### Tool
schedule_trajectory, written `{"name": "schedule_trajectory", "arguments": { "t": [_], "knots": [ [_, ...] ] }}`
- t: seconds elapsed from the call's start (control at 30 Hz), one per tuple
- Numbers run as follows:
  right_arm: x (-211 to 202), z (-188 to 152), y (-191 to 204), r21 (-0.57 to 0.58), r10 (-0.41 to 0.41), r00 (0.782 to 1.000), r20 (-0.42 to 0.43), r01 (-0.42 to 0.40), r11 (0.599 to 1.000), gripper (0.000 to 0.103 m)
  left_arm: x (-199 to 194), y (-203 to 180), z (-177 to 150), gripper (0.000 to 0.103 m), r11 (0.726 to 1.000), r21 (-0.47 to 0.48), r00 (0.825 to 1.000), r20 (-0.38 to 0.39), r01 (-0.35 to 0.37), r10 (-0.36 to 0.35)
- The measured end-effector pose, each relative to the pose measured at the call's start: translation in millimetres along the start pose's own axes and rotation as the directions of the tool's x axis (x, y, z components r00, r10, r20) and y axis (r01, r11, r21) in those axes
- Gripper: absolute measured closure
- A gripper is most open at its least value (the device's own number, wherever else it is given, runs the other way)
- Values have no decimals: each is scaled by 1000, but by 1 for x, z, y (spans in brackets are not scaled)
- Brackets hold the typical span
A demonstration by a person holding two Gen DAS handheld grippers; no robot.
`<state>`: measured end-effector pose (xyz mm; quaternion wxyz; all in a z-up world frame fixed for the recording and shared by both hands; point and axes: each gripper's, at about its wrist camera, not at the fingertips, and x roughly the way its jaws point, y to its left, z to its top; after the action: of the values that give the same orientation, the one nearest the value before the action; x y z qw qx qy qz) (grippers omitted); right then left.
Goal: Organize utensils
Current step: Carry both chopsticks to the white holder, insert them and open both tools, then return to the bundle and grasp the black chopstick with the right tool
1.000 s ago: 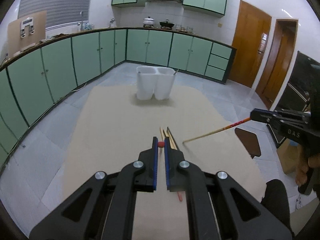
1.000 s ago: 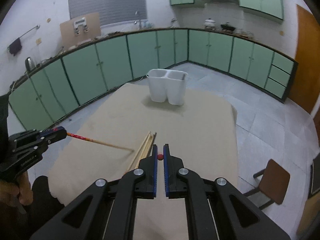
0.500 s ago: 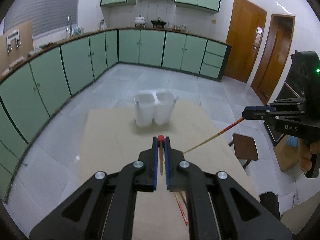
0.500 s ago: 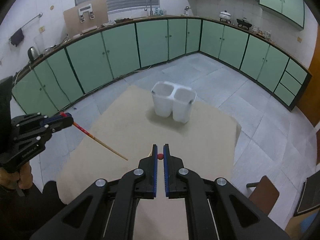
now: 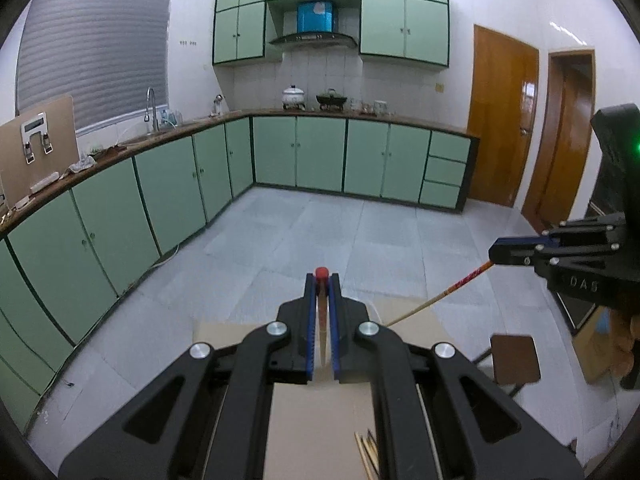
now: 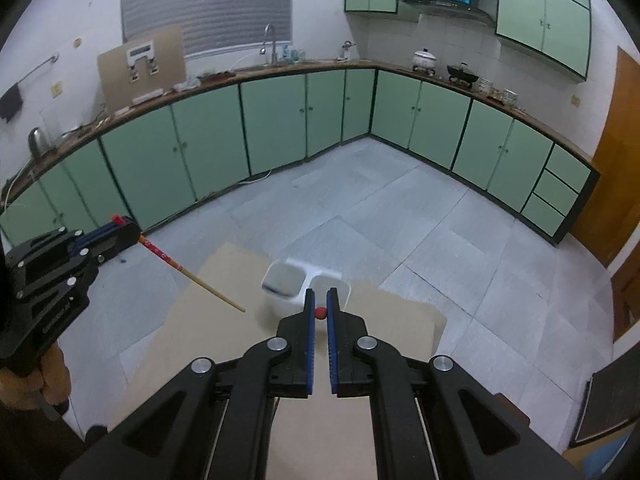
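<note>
Both hand-held grippers have risen from the worktop (image 6: 224,320) since the earlier frame, each clamped on one chopstick. Left hand-held gripper (image 5: 321,280) grips the left chopstick (image 6: 192,276); right hand-held gripper (image 6: 320,300) grips the right chopstick (image 5: 436,300). Step in hand: transport. The white holder (image 6: 288,284) sits just ahead of and below the right hand-held gripper. Next move: tip each chopstick point-down over a compartment, then release.
</note>
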<state>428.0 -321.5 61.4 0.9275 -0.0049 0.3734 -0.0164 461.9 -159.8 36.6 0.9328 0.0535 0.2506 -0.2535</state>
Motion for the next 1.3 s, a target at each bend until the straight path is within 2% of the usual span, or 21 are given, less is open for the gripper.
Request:
{"name": "schedule_trajectory", "arguments": {
  "t": [0.13, 0.27, 0.47, 0.57, 0.67, 0.83, 0.9, 0.93, 1.03, 1.17, 1.3],
  "knots": [
    [36, 16, -12, 23, -13, 1000, -6, 13, 1000, 97, 32, 5, 15, 98, 1000, -30, 1000, 20, -4, 5],
    [84, 20, -26, 63, -2, 999, -44, 5, 998, 97, 75, 12, 14, 98, 998, -58, 1000, 13, -6, 7],
    [143, 2, -43, 121, 46, 993, -109, -33, 992, 97, 144, 16, -20, 98, 995, -96, 998, -66, 13, -20],
    [161, -6, -48, 138, 78, 988, -134, -59, 989, 97, 166, 24, -39, 97, 994, -108, 994, -110, -3, -9],
    [161, -14, -55, 158, 79, 990, -114, -60, 986, 79, 170, 36, -47, 94, 992, -125, 993, -122, -23, 8],
    [132, -26, -60, 172, 83, 995, -60, -71, 983, 78, 133, 52, -51, 72, 993, -113, 996, -79, -45, 36],
    [113, -34, -63, 176, 88, 996, -31, -81, 981, 78, 105, 57, -55, 68, 994, -98, 998, -52, -51, 46],
    [101, -41, -64, 179, 92, 996, -12, -88, 980, 78, 92, 60, -58, 59, 994, -95, 998, -41, -56, 52],
    [69, -71, -62, 168, 93, 995, 37, -98, 981, 77, 46, 59, -79, 46, 995, -80, 998, -3, -57, 57],
    [32, -158, -39, 117, 77, 992, 103, -89, 989, 70, -7, 45, -137, 35, 998, -45, 999, 20, -44, 45],
    [30, -269, -4, 98, 60, 994, 92, -69, 993, 70, -43, 24, -232, 29, 999, -33, 999, -14, -36, 36]
  ]
}}
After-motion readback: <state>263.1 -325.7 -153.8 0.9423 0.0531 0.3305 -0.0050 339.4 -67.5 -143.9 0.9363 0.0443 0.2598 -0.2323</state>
